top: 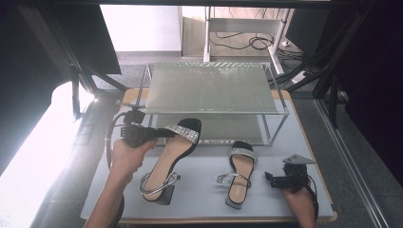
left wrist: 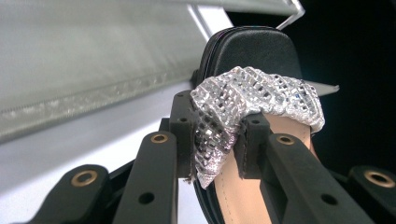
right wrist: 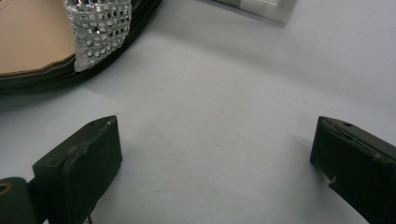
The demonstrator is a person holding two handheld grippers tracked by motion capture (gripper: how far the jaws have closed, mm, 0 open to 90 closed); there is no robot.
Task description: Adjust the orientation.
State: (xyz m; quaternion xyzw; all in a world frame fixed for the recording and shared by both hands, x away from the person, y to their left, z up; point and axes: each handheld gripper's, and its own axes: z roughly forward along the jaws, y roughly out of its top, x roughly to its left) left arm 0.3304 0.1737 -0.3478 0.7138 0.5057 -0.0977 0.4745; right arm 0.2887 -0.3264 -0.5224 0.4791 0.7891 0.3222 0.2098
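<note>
Two black heeled sandals with glittering silver straps are on the grey mat. The larger-looking left sandal (top: 173, 156) is tilted, its toe raised toward the shelf rack; my left gripper (top: 161, 133) is shut on its silver toe strap (left wrist: 243, 107), the jaws pinching the strap from both sides. The other sandal (top: 240, 171) lies flat at the middle right. My right gripper (top: 268, 178) rests low on the mat just right of that sandal, jaws wide open with bare mat between them; the sandal's strap (right wrist: 98, 28) shows at the upper left of the right gripper view.
A two-level metal shelf rack (top: 214, 88) with frosted panels stands at the back of the table, its lower level just behind the raised toe. The grey mat (top: 199, 190) covers the wooden table. Dark frame posts and cables stand around the table.
</note>
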